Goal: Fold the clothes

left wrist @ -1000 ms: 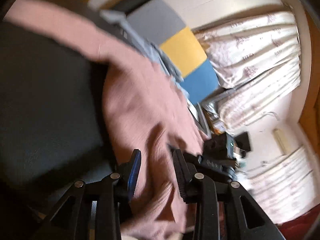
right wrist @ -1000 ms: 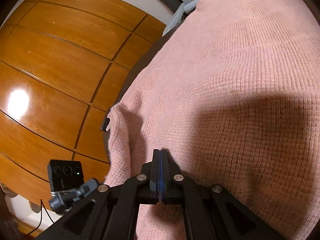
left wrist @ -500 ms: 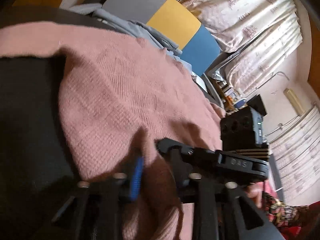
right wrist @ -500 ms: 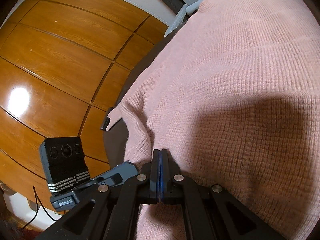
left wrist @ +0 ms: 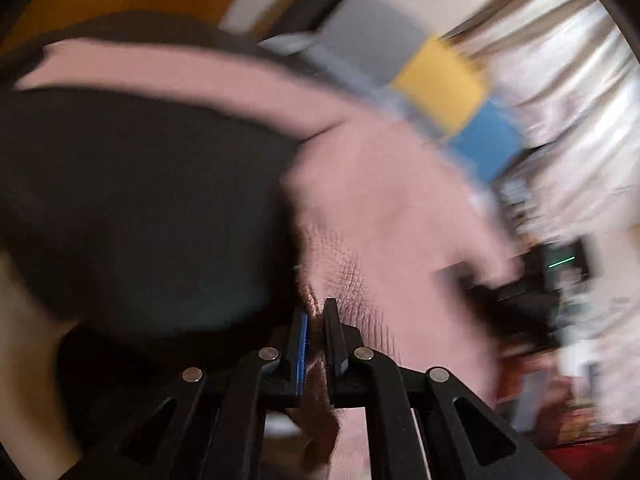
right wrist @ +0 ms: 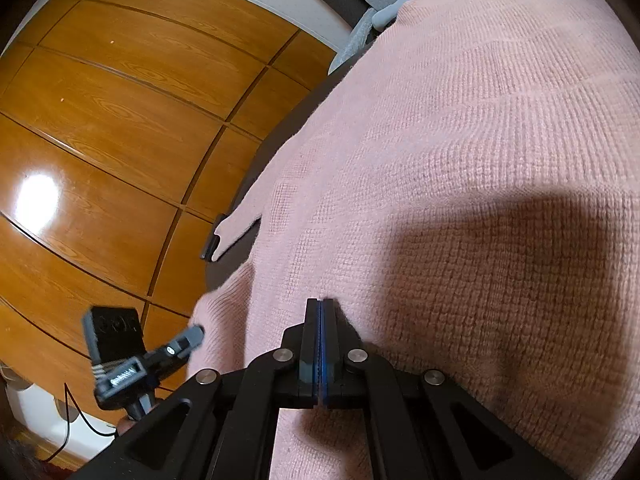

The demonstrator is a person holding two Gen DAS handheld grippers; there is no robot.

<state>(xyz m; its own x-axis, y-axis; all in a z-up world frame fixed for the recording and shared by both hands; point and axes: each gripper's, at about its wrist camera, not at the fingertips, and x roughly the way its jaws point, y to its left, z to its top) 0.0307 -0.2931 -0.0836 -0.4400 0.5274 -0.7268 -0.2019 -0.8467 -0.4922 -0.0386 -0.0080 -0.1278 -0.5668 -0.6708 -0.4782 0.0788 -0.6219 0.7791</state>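
A: Where is the garment?

B: A pink knitted sweater (right wrist: 460, 168) lies spread over a dark surface (left wrist: 140, 208), filling most of the right wrist view. Its length runs away from the camera, towards a grey cloth (right wrist: 400, 12) at the far end. One narrow sleeve-like strip stretches off to the left along the far side of the dark surface.

A: What are the tools doing?

B: The left gripper (left wrist: 316, 320) has its jaws nearly together, pinching a fold at the sweater's near edge; that view is blurred. The right gripper (right wrist: 320, 312) has its jaws fully pressed together, tips resting against the knit; I cannot tell whether fabric is caught between them.

A: Anything else?

B: A wooden floor (right wrist: 120, 120) beyond.
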